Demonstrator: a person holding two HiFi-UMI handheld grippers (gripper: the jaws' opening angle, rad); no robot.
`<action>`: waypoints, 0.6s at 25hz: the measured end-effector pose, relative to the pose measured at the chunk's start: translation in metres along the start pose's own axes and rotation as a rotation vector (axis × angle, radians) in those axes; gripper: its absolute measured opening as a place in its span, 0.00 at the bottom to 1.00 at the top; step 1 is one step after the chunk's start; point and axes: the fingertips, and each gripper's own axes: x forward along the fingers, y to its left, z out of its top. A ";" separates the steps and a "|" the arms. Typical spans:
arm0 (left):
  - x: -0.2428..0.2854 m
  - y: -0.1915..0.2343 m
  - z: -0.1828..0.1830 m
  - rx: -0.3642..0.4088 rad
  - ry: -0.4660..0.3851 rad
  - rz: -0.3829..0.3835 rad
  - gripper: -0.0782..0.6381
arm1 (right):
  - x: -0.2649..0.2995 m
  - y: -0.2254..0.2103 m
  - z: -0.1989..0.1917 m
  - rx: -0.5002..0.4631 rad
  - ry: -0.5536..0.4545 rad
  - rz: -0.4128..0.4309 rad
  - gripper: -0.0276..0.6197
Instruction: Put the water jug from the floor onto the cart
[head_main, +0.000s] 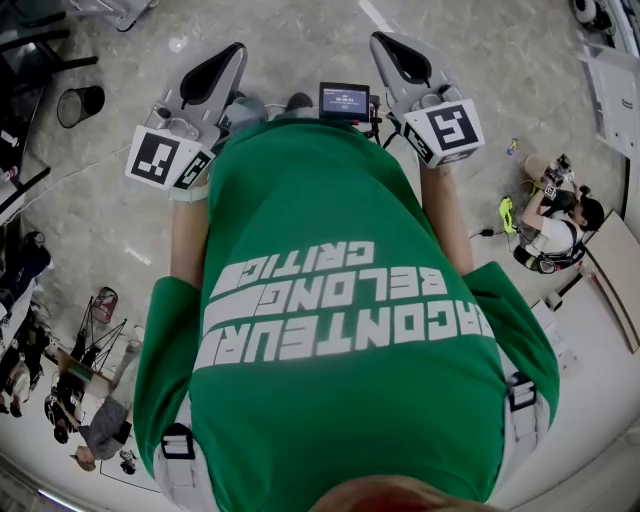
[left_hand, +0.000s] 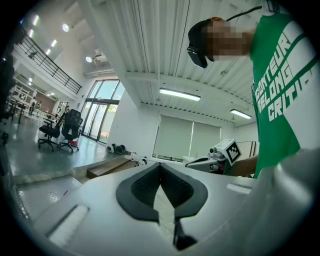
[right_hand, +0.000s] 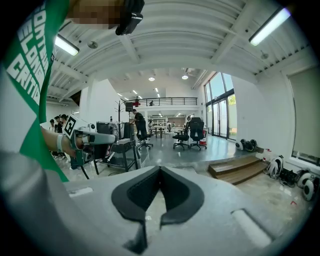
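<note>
From the head view the person's green shirt (head_main: 340, 300) fills most of the picture, and both arms reach forward over the pale floor (head_main: 290, 45). The left hand-held gripper (head_main: 232, 55) and the right hand-held gripper (head_main: 385, 45) are held side by side, apart from each other, with a small screen (head_main: 344, 100) between them. Each one carries a marker cube (head_main: 165, 158) at its rear.

In the left gripper view that hand-held gripper's dark pads (left_hand: 145, 187) meet at their tips with nothing between them, so it is pressed together and empty. The right gripper view shows the same: its jaws are pressed together on nothing.

A black bin (head_main: 80, 103) stands on the floor at the left, and a seated person (head_main: 555, 225) is at the right. Ahead of the right hand-held gripper are office chairs (right_hand: 190, 132), a low wooden platform (right_hand: 240, 167) and a dark stand (right_hand: 117, 145).

The water jug shows in none of the views, so its place cannot be told
</note>
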 end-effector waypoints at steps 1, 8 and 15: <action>0.000 -0.001 -0.001 0.003 0.003 -0.001 0.13 | 0.000 0.001 -0.002 0.003 0.001 0.001 0.03; 0.003 -0.001 -0.007 -0.009 0.018 0.004 0.13 | 0.007 -0.004 -0.006 0.016 0.019 0.014 0.03; -0.009 0.043 -0.009 -0.032 0.014 -0.006 0.13 | 0.048 0.005 -0.002 0.017 0.050 0.003 0.03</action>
